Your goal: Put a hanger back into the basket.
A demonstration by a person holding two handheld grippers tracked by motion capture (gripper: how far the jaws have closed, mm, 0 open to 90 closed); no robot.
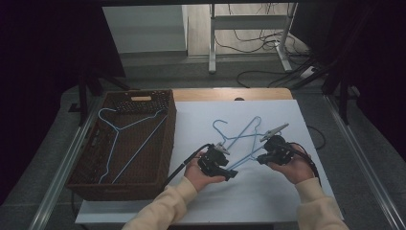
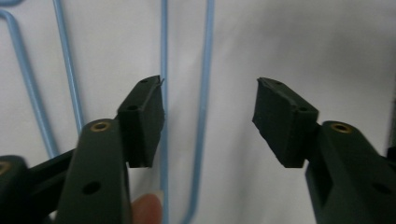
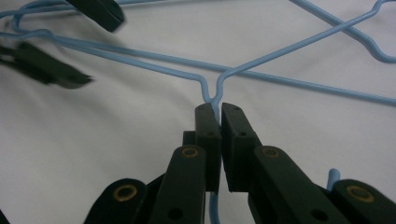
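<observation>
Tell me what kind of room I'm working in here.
Probably a lab or recording workspace, not a home: a table covered in white sheet, loose cables on the floor beyond it, metal desk legs, and dark curtains at the sides.

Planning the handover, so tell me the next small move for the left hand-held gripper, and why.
Probably close the left hand-held gripper on the thin blue wire hanger: its jaws stand open with that wire between them, while the right hand-held gripper is already shut on the hanger's neck.
</observation>
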